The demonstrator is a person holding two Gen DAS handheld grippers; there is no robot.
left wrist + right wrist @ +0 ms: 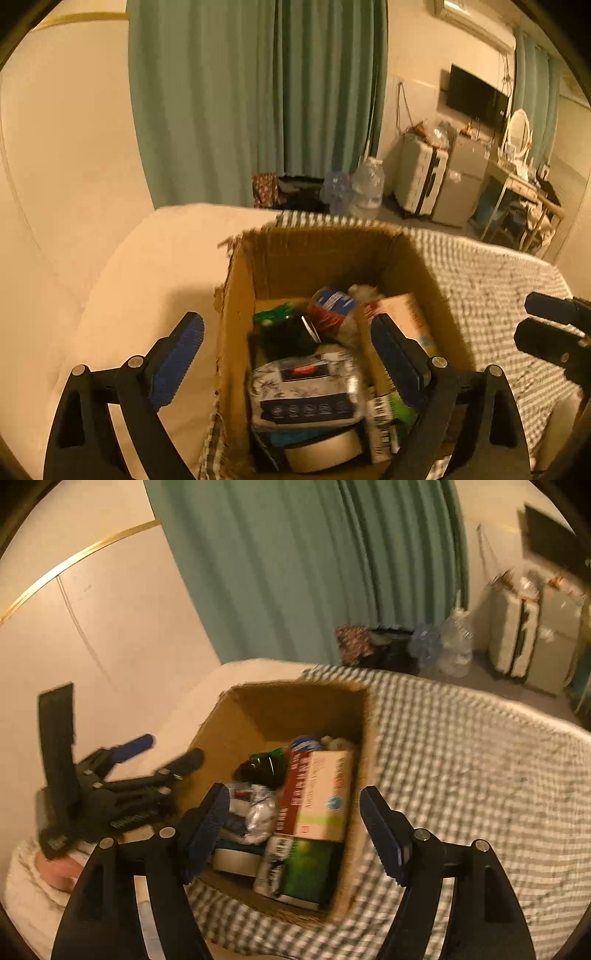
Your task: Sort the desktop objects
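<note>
Left gripper (288, 363) we find spread wide over cardboard box (325, 254), holding nothing; right gripper (295, 830) likewise parted and empty, poised above same box. Box sits on checked cloth (461, 757) on bed. We judge sorting well advanced: box crowded with packets, red-and-cream carton (317, 794), tape roll (325, 450). Nothing loose visible outside. Box rim torn, ragged.

Warm yellowish light fills a bedroom with cream walls (66, 122) and green curtains (258, 92) across the upper middle. At upper right stand a wall television (476, 96), a pale suitcase (419, 181) and a desk (524, 184) with an oval mirror (517, 129). A checked bedspread (498, 273) covers the bed in the lower half.
</note>
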